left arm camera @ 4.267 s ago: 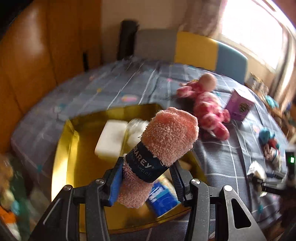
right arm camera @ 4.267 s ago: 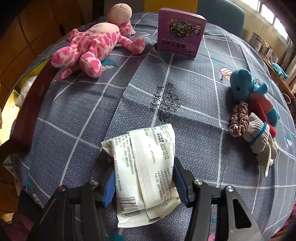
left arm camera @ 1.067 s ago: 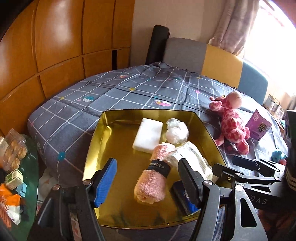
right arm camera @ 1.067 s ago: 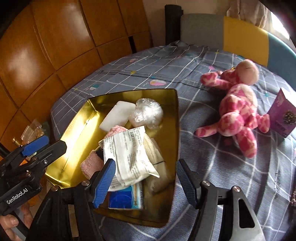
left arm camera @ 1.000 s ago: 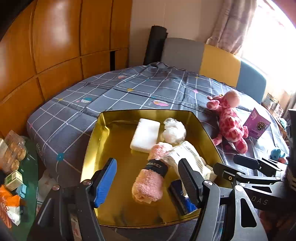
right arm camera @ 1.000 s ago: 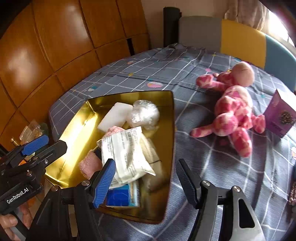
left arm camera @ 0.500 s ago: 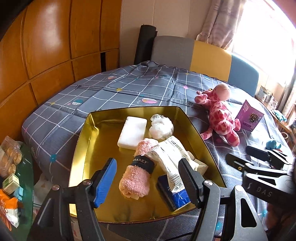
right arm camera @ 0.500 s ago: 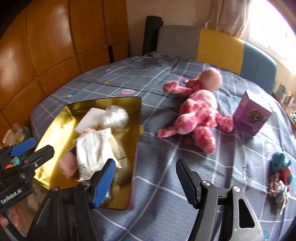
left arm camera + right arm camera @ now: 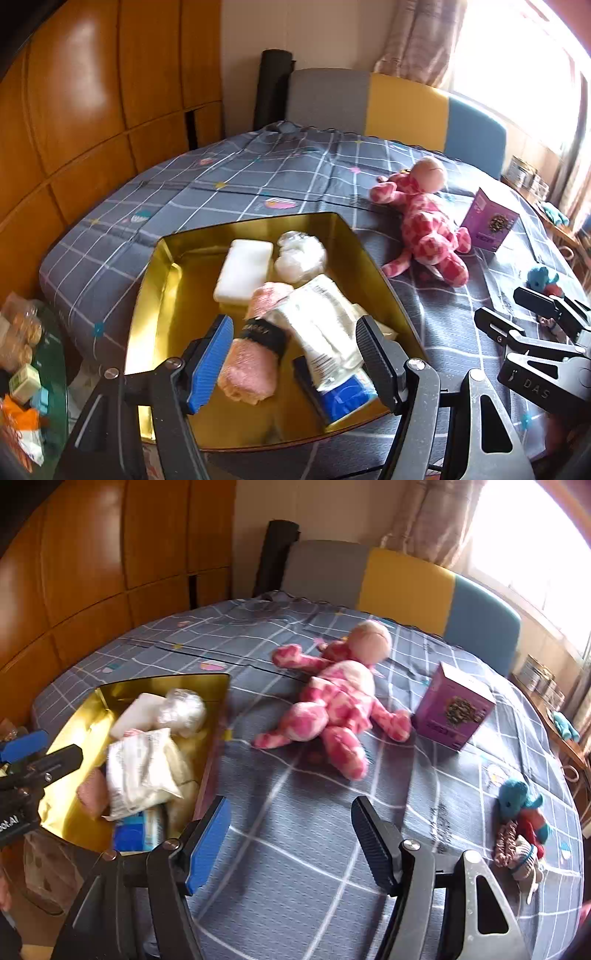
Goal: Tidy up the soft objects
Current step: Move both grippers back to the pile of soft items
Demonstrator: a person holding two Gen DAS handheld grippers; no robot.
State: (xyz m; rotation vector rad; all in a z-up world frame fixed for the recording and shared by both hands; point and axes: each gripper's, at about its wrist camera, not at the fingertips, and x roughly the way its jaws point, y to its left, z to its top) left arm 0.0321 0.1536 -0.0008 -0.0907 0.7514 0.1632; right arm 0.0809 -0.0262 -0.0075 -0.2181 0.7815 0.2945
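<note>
Left wrist view: the left gripper (image 9: 293, 352) is seen released, jaws spread and nothing pressed between them, held above the near end of the gold tray (image 9: 155, 280). Inside the tray are noted a white block (image 9: 243, 271), a wrapped white ball (image 9: 301, 256), a pink rolled towel (image 9: 255, 354), a white packet (image 9: 325, 328) lying partly over the towel, and a blue pack (image 9: 349, 395) beneath the packet. The right gripper (image 9: 524, 314) is seen to the right of the tray, over the cloth.

Right wrist view: the right gripper is released and empty, held over bare tablecloth (image 9: 295, 867) to the right of the tray. Still outside the tray are found a pink plush toy (image 9: 332, 709), a teal plush toy (image 9: 517, 801) and a striped glove (image 9: 524, 860), all well apart from it. A purple box (image 9: 454, 705) stands beside the pink plush.

Progress is judged partial: five items are stowed; the plush toys and glove remain to be collected.
</note>
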